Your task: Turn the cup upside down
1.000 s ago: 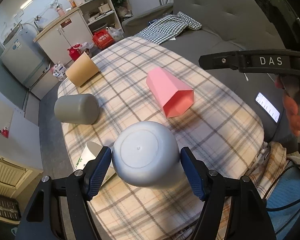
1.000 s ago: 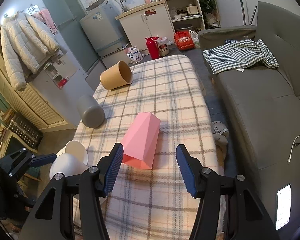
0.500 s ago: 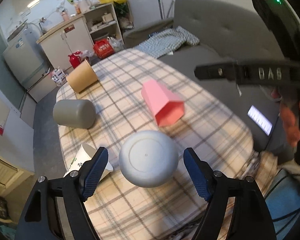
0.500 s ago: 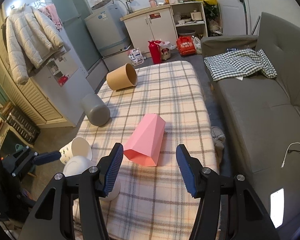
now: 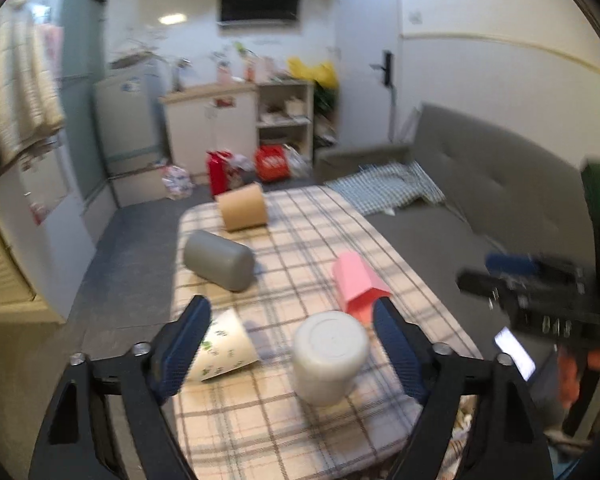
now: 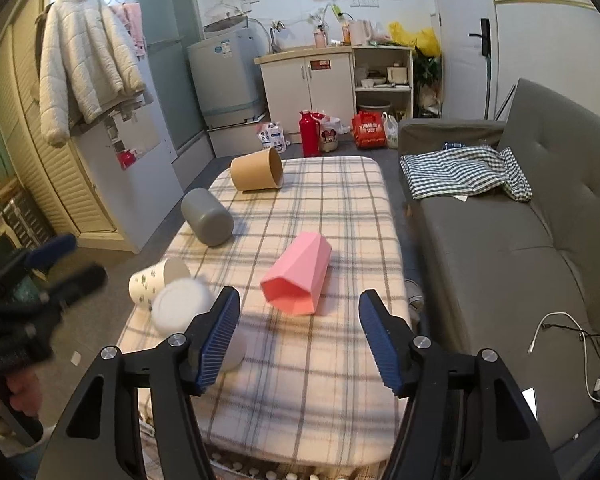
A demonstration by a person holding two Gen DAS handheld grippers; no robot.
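Pale grey plastic cup [image 5: 329, 356], base up on checked tablecloth [image 5: 300, 248], apparently free between wide-spread left gripper [image 5: 292, 344]; right gripper [image 6: 296, 336] wide, empty.

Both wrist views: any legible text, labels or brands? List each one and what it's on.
None can be read for certain.
Red label on the white cabinet: too small to read.
Sticker on the washing machine: print blurred.
Red bag on the floor: pale markings, unreadable.
White paper cup: green pattern only, no words made out.
Left wrist view: motion-blurred throughout; pale marks on the right gripper's body are illegible.
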